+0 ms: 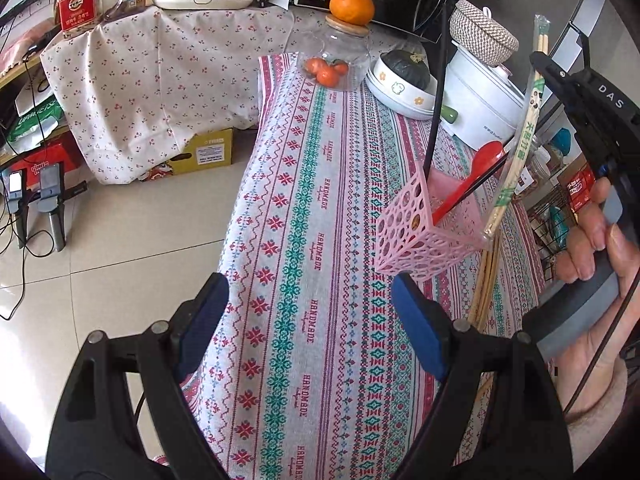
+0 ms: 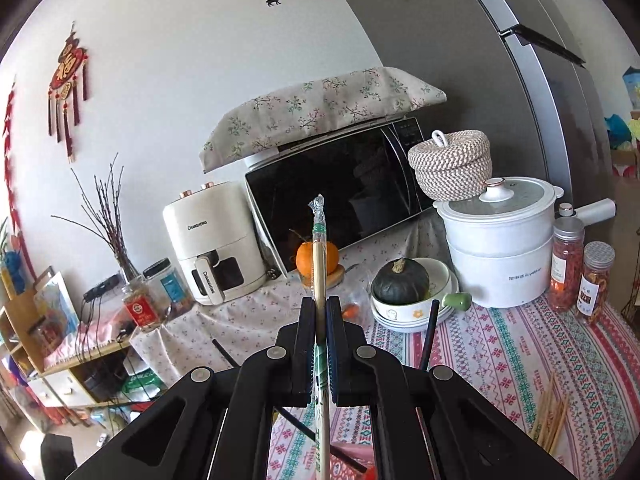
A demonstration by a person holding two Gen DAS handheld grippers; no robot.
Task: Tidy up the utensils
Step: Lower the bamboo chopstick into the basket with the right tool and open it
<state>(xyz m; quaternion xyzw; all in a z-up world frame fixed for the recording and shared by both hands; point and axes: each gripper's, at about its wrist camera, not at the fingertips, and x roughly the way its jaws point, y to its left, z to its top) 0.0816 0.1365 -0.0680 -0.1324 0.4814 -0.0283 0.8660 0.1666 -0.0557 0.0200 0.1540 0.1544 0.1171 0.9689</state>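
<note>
Pink lattice plastic forms the utensil holder [image 1: 430, 224], which in our left wrist view stands on the patterned tablecloth [image 1: 312, 240] just ahead of and to the right of our left gripper [image 1: 308, 320]. That gripper's jaws are spread wide with nothing between them, only cloth showing in the gap. We count in the holder one red spoon [image 1: 476, 172] and two black chopsticks [image 1: 438, 92], one upright and one leaning beside the spoon. One wrapped pair of bamboo chopsticks [image 1: 520, 140] slants down at the holder's right edge, its upper part pinched by our right gripper [image 1: 538, 62], with the hand [image 1: 596, 248] on that gripper's handle at the right. A bundle of loose bamboo chopsticks [image 1: 486, 280] lies on the cloth behind the holder; we cannot count them. Beyond stand a glass jar [image 1: 336, 56] with an orange [image 1: 352, 4] on its lid, a bowl holding a dark squash [image 1: 406, 68], and a white pot [image 1: 480, 104].

From our right wrist view, the right gripper [image 2: 320, 312] is clamped tight on the wrapped chopsticks [image 2: 319, 264], which rise straight up between the pads and run back under the gripper. One black chopstick [image 2: 429, 336] pokes up on the right, and another crosses below the jaws. The loose bamboo chopsticks [image 2: 552, 416] lie at the right on the cloth. Behind are a microwave [image 2: 340, 184], an air fryer [image 2: 216, 240], the white pot [image 2: 500, 240] and two spice jars [image 2: 580, 268].
</note>
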